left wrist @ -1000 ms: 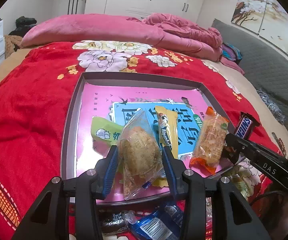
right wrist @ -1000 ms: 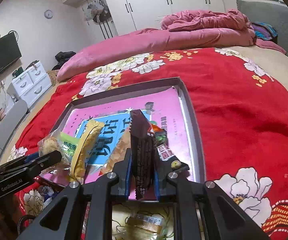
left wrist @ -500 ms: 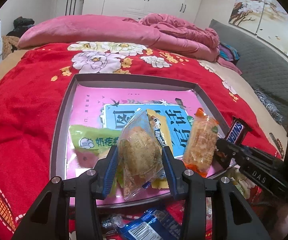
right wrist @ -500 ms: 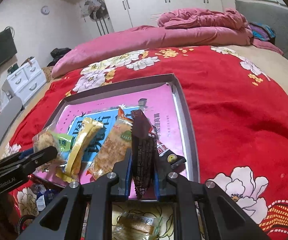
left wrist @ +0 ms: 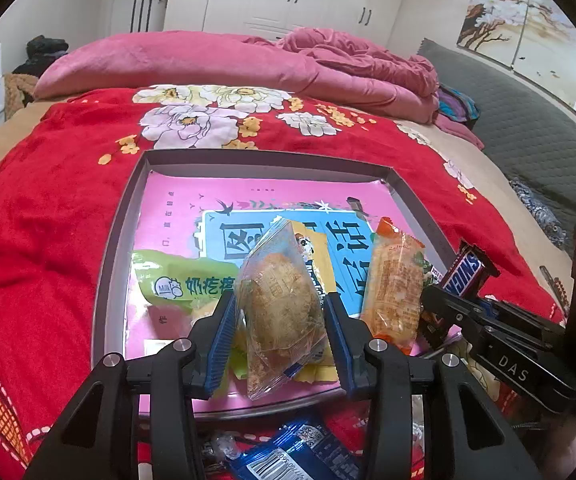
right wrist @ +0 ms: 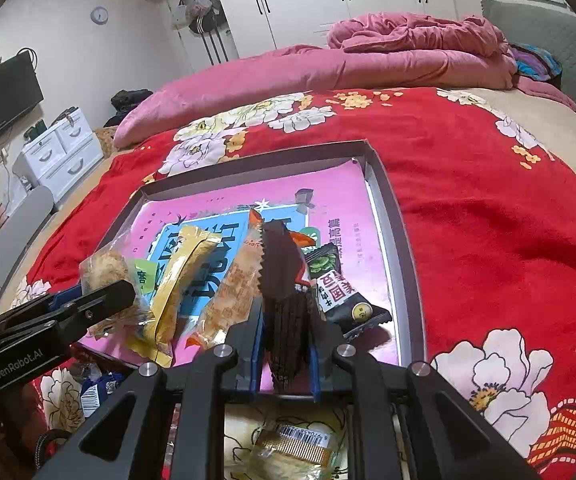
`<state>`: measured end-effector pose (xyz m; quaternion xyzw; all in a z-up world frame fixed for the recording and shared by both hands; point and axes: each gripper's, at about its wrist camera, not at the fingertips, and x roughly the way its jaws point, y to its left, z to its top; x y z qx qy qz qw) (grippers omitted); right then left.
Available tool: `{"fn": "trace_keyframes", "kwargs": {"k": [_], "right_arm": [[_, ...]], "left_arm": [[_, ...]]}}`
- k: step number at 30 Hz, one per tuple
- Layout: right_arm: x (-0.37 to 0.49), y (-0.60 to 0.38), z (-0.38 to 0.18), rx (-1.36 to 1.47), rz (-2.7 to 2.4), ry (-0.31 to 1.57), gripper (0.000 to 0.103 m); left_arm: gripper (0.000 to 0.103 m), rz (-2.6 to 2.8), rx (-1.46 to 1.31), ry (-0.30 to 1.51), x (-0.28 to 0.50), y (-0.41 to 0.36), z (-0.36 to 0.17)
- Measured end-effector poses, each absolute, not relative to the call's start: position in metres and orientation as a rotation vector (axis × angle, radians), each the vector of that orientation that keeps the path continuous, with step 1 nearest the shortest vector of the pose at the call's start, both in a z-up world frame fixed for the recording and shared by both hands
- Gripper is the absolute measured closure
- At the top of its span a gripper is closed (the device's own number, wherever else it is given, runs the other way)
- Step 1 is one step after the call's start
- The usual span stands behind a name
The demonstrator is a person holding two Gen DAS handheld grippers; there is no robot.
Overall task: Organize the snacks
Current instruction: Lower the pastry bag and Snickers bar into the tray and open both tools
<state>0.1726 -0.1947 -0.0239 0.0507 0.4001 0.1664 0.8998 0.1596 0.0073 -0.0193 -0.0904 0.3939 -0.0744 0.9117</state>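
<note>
Snacks going into the tray (left wrist: 120, 248): left tongs (left wrist: 278, 320) pinch a clear cake packet (left wrist: 280, 308), right tongs (right wrist: 286, 332) pinch a Snickers bar (right wrist: 284, 280), both over the near edge. Best lower each beside the orange packet (left wrist: 394, 280) ahead, then release flat.

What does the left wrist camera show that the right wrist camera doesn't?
Only the left wrist view shows the Snickers logo on the bar and the green milk snack's whole front. Only the right wrist view shows the black packet in the tray and the barcoded snack below the right gripper. Both show the tray, the yellow packet, the orange packet and the clear bun bag.
</note>
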Motion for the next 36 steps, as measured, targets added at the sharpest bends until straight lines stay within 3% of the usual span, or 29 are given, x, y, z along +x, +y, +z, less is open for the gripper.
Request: {"fn": "trace_keyframes", "kwargs": {"k": [11, 25, 36], "right_arm": [[0.172, -0.201, -0.02, 0.126, 0.329, 0.82, 0.085], [0.168, -0.214, -0.013, 0.154, 0.297, 0.791, 0.075], [0.168, -0.224, -0.01, 0.178, 0.271, 0.776, 0.073]], "left_arm": [[0.057, -0.156, -0.189, 0.814, 0.16, 0.005, -0.02], [0.054, -0.154, -0.194, 0.811, 0.16, 0.004, -0.02], [0.05, -0.137, -0.199, 0.809, 0.16, 0.008, -0.02]]}}
